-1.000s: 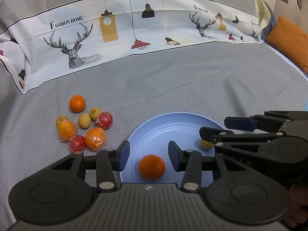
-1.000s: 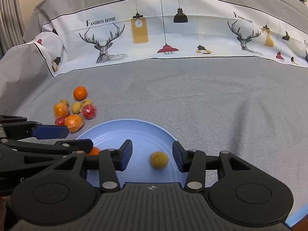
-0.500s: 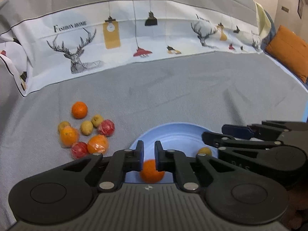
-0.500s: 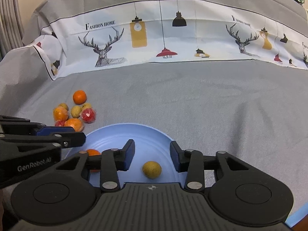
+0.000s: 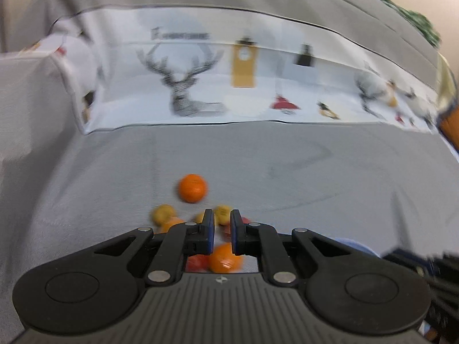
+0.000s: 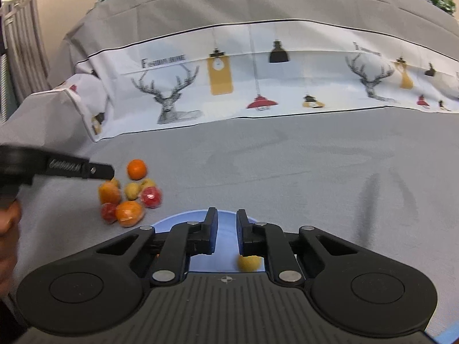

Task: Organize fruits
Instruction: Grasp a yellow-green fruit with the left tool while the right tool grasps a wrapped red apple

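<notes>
A pile of fruit lies on the grey cloth: oranges (image 6: 136, 169), yellow fruits (image 6: 131, 190) and wrapped red fruits (image 6: 151, 197). My left gripper (image 5: 219, 223) is shut and empty, above the pile, with an orange (image 5: 192, 188) ahead and a wrapped orange (image 5: 225, 261) under the fingers. It also shows in the right wrist view (image 6: 97, 172). My right gripper (image 6: 226, 223) is nearly shut and empty over the blue plate (image 6: 226, 246), which holds a yellow fruit (image 6: 249, 262). The plate's orange is mostly hidden.
The white printed cloth band (image 6: 258, 86) with deer and lamps runs across the back. An orange cushion (image 5: 450, 126) sits at far right. The plate's edge (image 5: 350, 243) shows right of the left gripper. Grey cloth stretches to the right.
My left gripper left the plate and swung left over the fruit pile, shut. My right gripper closed from open to nearly shut and rose over the plate.
</notes>
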`<state>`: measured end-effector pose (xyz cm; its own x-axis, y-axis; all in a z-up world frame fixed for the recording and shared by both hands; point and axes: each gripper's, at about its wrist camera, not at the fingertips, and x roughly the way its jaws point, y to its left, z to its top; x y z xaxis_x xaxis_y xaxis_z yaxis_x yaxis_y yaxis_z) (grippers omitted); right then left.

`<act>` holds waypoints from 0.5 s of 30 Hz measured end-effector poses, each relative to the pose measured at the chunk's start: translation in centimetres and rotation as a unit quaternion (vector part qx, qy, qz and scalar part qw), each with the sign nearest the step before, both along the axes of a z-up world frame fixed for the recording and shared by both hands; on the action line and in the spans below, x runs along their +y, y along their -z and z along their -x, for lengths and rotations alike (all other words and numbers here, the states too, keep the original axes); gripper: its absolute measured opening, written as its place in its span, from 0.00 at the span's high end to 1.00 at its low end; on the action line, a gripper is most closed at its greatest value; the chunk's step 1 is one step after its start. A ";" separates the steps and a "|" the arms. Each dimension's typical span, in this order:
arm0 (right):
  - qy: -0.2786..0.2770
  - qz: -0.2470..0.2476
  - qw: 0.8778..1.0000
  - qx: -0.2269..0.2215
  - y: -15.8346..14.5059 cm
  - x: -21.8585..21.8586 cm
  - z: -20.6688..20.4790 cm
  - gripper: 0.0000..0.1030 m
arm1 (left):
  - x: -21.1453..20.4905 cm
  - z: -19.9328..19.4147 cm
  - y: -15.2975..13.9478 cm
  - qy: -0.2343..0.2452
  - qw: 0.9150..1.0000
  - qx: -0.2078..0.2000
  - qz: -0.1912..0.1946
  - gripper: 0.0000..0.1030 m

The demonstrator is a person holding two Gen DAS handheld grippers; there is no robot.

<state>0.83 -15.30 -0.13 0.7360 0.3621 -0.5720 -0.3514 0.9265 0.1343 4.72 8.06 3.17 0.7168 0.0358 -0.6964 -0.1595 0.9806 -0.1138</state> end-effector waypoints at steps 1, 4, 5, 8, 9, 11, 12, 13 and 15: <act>-0.005 0.000 1.000 0.000 0.0 0.3 -0.1 0.86 | 0.9 -0.2 0.1 -0.015 1.000 0.002 0.013 0.88; -0.013 -0.005 1.000 0.001 -0.1 1.0 -0.6 0.86 | 3.8 -0.7 0.4 -0.057 0.997 0.007 0.060 0.88; -0.015 -0.007 1.000 0.000 -0.1 1.3 -0.8 0.86 | 4.7 -0.9 0.6 -0.070 0.995 0.009 0.077 0.88; -0.025 -0.011 1.000 -0.003 -0.2 2.4 -1.3 0.85 | 6.9 -1.2 1.1 -0.101 0.987 0.015 0.123 0.88; -0.030 -0.013 0.999 -0.002 -0.2 2.9 -1.5 0.85 | 7.4 -1.3 1.3 -0.110 0.985 0.016 0.135 0.88; -0.038 -0.017 0.999 0.001 -0.2 3.9 -1.9 0.85 | 8.4 -1.4 1.7 -0.127 0.978 0.022 0.162 0.85; -0.042 -0.019 0.999 0.003 -0.2 4.4 -2.2 0.85 | 8.7 -1.4 2.0 -0.135 0.975 0.026 0.174 0.78; -0.048 -0.021 0.999 0.008 -0.1 4.9 -2.5 0.82 | 9.2 -1.5 2.4 -0.142 0.971 0.031 0.190 0.73; -0.051 -0.023 0.998 0.014 -0.1 5.9 -3.1 0.74 | 9.9 -1.7 3.0 -0.151 0.964 0.038 0.214 0.72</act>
